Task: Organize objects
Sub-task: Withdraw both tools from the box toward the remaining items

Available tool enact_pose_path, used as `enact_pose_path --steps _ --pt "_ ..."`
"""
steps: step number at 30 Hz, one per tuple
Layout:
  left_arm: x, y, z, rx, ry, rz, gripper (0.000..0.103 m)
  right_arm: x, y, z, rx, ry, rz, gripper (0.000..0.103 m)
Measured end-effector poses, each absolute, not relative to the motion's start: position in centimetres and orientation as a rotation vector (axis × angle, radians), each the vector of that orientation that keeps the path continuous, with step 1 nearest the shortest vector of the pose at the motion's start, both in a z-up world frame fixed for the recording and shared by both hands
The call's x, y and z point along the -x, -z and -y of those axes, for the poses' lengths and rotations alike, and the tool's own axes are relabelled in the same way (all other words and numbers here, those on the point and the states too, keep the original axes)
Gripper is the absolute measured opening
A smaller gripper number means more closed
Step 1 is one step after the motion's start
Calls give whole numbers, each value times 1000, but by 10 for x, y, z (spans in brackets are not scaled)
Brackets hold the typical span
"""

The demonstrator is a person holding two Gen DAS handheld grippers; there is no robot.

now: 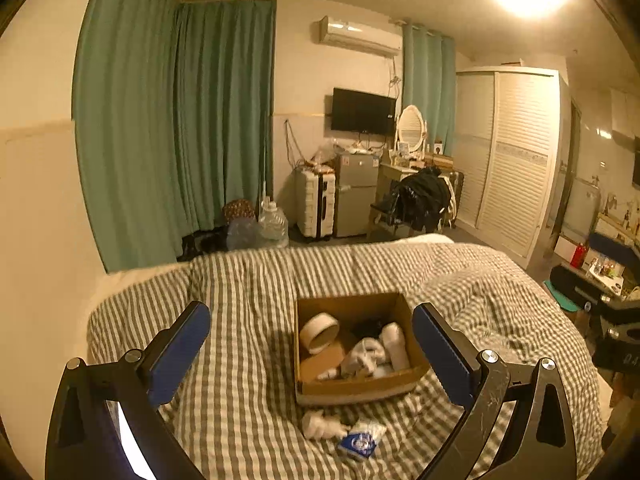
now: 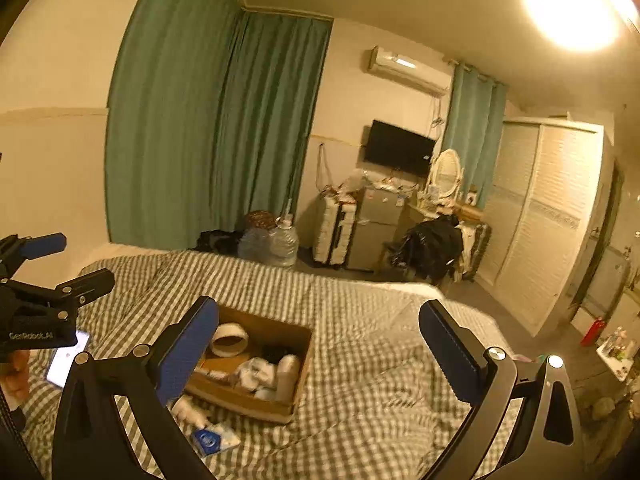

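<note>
An open cardboard box (image 1: pixel 356 390) sits on the checked bedspread (image 1: pixel 248 360). It holds a white tape roll (image 1: pixel 319 332), a white bottle (image 1: pixel 395 345) and white crumpled items (image 1: pixel 366 356). In front of the box lie a white crumpled item (image 1: pixel 320 425) and a blue-and-white packet (image 1: pixel 360 440). My left gripper (image 1: pixel 311 354) is open and empty above the bed, its fingers either side of the box. My right gripper (image 2: pixel 319 350) is open and empty, to the right of the box (image 2: pixel 256 404). The left gripper also shows in the right wrist view (image 2: pixel 60 264).
A lit phone (image 2: pixel 68 356) lies on the bed at the left. Beyond the bed are water jugs (image 1: pixel 272 222), a suitcase (image 1: pixel 316 204), a small fridge (image 1: pixel 356 194), a chair with dark clothes (image 1: pixel 420 198) and a wardrobe (image 1: pixel 508 152).
</note>
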State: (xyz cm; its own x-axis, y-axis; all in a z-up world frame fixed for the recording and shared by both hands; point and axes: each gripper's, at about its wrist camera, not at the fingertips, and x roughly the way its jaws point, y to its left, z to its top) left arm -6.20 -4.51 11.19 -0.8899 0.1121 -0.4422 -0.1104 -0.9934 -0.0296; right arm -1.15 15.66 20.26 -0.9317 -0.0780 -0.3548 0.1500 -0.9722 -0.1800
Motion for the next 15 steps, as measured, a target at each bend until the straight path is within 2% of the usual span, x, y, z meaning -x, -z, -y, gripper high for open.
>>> enact_pose_path --steps 5,12,15 --pt "75 -59 46 796 -2973 -33 103 20 -147 -156 -688 2894 -248 101" --pt "90 29 46 1047 -2904 55 103 53 -43 -155 -1000 2804 -119 101" --pt "93 58 43 1110 -2892 17 103 62 -3 -152 -1093 2783 -100 101"
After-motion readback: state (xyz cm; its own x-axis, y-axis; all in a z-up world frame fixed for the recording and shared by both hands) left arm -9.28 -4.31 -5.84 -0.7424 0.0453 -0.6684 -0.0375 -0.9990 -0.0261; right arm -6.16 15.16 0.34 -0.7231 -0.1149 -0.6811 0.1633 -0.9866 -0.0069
